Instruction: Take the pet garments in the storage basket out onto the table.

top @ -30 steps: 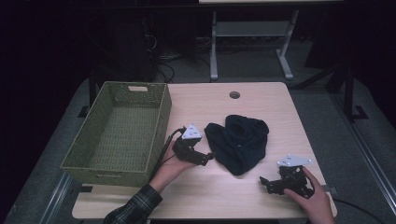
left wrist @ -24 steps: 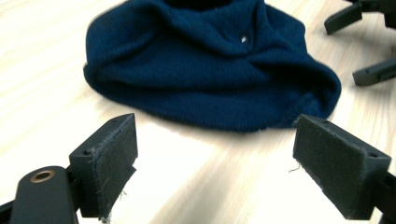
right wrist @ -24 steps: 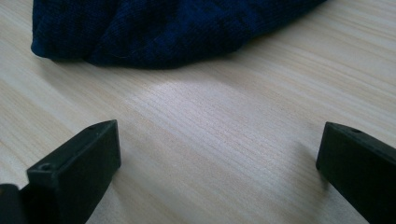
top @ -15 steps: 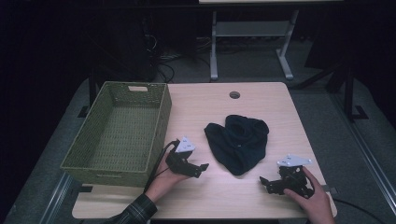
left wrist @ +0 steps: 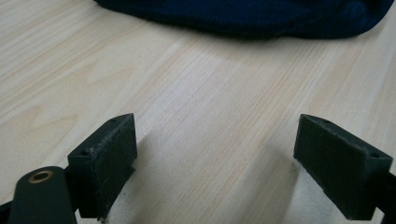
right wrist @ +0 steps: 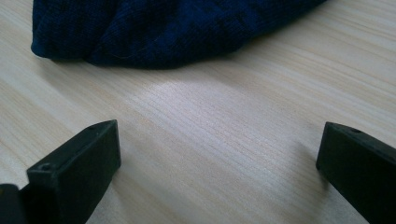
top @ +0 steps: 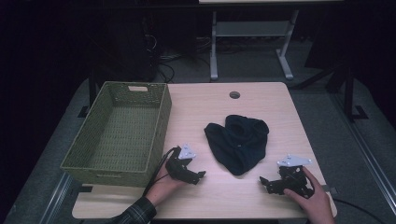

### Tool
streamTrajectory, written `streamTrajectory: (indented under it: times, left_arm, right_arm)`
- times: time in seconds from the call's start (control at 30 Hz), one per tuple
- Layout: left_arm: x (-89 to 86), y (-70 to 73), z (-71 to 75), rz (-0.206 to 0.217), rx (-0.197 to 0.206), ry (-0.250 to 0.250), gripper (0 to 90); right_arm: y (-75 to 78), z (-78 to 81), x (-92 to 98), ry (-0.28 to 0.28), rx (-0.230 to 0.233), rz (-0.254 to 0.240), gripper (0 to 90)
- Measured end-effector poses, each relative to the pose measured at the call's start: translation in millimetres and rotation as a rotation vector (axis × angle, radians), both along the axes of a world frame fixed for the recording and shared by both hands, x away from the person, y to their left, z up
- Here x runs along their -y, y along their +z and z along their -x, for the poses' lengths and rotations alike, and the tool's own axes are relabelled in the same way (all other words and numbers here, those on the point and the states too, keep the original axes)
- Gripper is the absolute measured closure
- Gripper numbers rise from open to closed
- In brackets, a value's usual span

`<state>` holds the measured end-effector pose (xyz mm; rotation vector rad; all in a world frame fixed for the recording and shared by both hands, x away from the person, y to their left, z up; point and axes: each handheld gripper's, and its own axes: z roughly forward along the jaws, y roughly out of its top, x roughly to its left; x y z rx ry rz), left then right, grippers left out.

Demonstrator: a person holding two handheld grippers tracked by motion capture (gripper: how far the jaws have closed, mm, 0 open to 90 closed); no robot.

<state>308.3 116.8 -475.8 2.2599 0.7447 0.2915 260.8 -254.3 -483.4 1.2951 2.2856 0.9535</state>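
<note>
A dark navy knitted garment point(top: 238, 140) lies crumpled in the middle of the wooden table point(top: 224, 196). My left gripper point(top: 198, 176) rests on the table near the front edge, left of the garment, open with nothing between its jaws. In the left gripper view the garment point(left wrist: 243, 18) lies beyond the jaws, apart from them. My right gripper point(top: 265, 183) sits at the front right, also open and empty. The right gripper view has the garment's edge point(right wrist: 154, 32) ahead of my right gripper point(right wrist: 219, 163), not touching.
A green woven basket point(top: 100, 158) stands empty on the table's left side, close to my left hand. A round cable hole point(top: 234, 94) is at the table's far edge. A white metal frame point(top: 252, 32) stands on the floor behind.
My left gripper has pulled back from the garment's left edge toward the table's front. The right gripper and the garment have stayed where they were.
</note>
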Motion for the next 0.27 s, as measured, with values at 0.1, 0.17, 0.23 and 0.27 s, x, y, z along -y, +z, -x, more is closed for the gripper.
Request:
streamTrajectory:
  times: [0.1, 0.17, 0.23, 0.27]
  left_arm:
    - [0.1, -2.4, 1.6, 0.010, 0.022, 0.004, 12.6]
    - [0.1, -2.4, 1.7, 0.010, 0.021, 0.007, 12.6]
    - [0.0, -2.4, 1.7, 0.010, 0.021, 0.008, 12.6]
    - [0.0, -2.4, 1.8, 0.010, 0.021, 0.008, 12.7]
  right_arm:
    - [0.0, 0.0, 0.0, 0.000, 0.000, 0.000, 0.0]
    - [0.0, 0.1, 0.0, 0.001, 0.000, 0.000, 0.0]
    - [0.0, 0.1, 0.0, 0.001, 0.000, 0.000, 0.0]
    - [0.0, 0.1, -0.1, 0.000, 0.000, 0.000, 0.0]
